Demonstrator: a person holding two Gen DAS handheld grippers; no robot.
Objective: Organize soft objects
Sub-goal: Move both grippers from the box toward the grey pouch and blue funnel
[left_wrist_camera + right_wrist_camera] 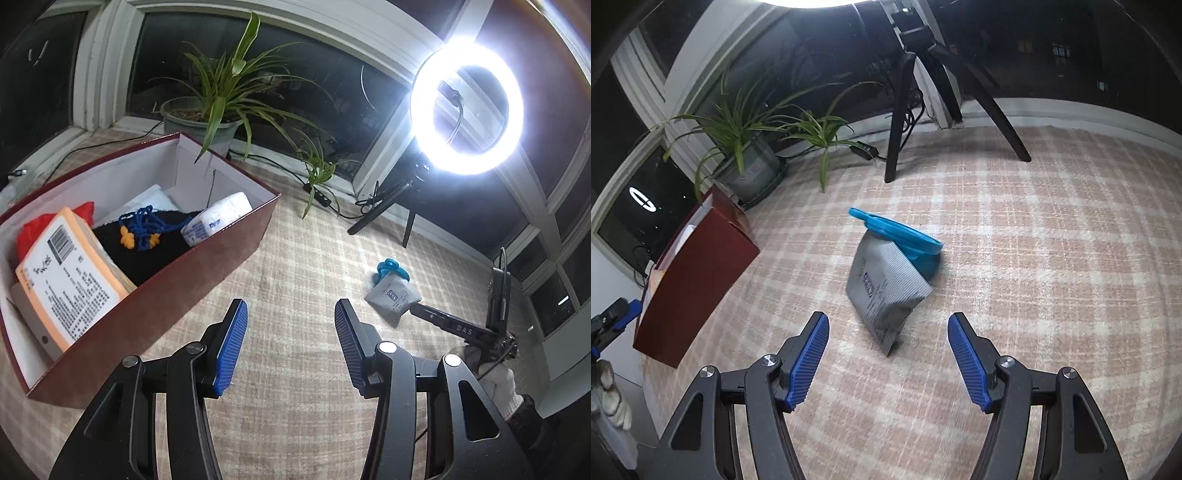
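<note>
A dark red box (155,295) lies on the checked cloth at the left; it holds an orange tissue pack (70,280), a black knit piece with blue cord (147,236), a white pack (218,218) and something red (33,229). My left gripper (291,314) hovers open and empty beside the box. A grey soft pack (882,291) leans against a blue plastic piece (905,236) on the cloth. My right gripper (886,325) is open just short of the grey pack (393,299), its fingers either side of the pack's near corner, not touching. The red box (698,280) stands to the left.
A potted spider plant (221,103) stands behind the box by the window. A ring light (467,107) on a tripod (901,110) stands at the back, with cables along the sill. A gloved hand (498,384) holds the right gripper.
</note>
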